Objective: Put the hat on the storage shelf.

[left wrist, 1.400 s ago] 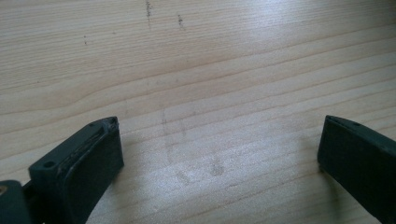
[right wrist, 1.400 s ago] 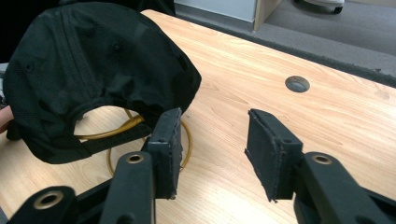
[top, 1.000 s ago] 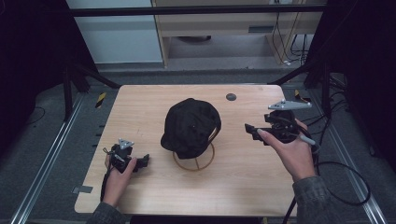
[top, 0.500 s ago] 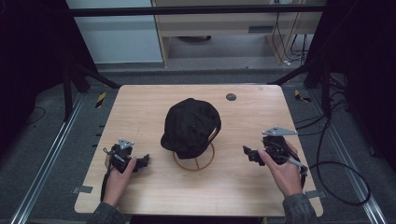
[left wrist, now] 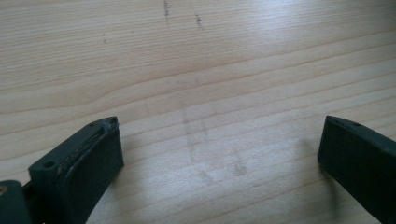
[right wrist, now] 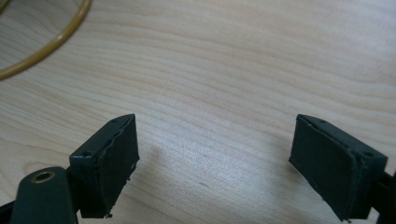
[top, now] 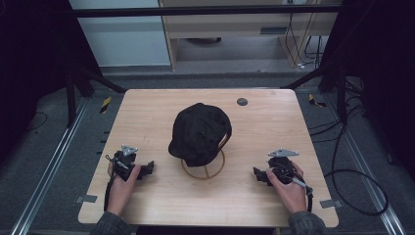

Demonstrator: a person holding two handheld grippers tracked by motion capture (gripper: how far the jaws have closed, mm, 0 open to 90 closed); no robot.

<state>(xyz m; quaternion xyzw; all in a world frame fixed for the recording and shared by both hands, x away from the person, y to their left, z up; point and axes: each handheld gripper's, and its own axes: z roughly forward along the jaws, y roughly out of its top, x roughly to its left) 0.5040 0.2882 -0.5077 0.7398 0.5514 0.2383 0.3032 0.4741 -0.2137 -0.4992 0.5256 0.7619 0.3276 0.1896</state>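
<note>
Pale, light-grained wood forms the top of the one square table (top: 147, 117), where a single black fabric baseball cap (top: 199, 132) sits on one brass-coloured wire stand with a ring base (top: 204, 170) at the centre. The cap is dark all over, its rounded crown stitched in panels, its peak tilted down toward the near edge and hiding most of the stand; only the ring and a short upright show beneath it. One small dark round disc (top: 242, 102) lies near the far edge, well apart from the cap. Two hand-held grippers rest low on the near half of the table, one to each side of the cap and neither touching it. The left gripper (top: 148, 168) points inward toward the stand, and the left gripper view shows its two black jaws spread wide over bare wood. The right gripper (top: 258, 175) likewise points inward; the right gripper view shows its jaws apart, with an arc of the ring base at the upper left corner.
</note>
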